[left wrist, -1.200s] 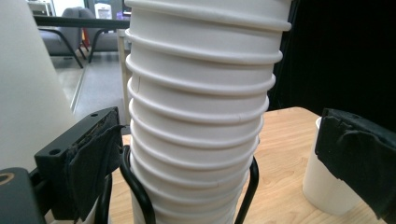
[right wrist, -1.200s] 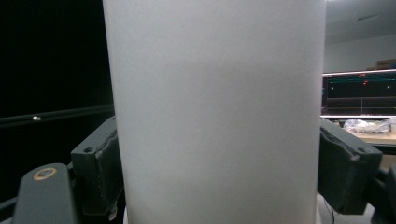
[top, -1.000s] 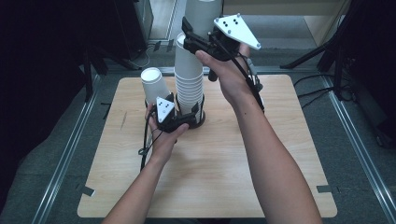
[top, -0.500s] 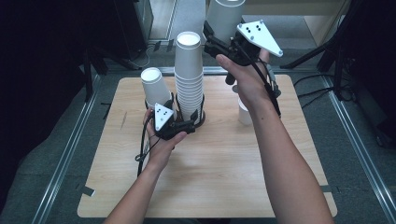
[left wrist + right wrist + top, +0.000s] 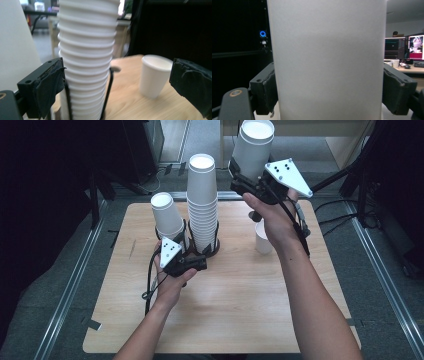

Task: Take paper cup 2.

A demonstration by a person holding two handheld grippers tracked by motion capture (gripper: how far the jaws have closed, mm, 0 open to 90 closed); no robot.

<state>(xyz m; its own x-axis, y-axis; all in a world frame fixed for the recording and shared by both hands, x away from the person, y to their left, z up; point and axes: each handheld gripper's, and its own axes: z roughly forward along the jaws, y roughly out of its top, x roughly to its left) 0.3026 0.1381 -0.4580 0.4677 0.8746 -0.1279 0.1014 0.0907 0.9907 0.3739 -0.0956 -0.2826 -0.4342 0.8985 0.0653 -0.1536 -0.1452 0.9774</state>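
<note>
A tall stack of white paper cups stands in a black wire holder at the middle of the wooden table. My left gripper sits low at the stack's base. It is open: one pad lies beside the stack and the other stands far off it. My right gripper is raised at the upper right, shut on a single white cup that stands upright between its pads.
A second white cup leans just left of the stack, behind my left gripper. A small white cup stands on the table right of the stack, partly behind the right hand. Metal rails run along both table sides.
My right gripper has carried its cup from above the stack off to the right. My left gripper has slid a little toward the near side, still at the stack's base.
</note>
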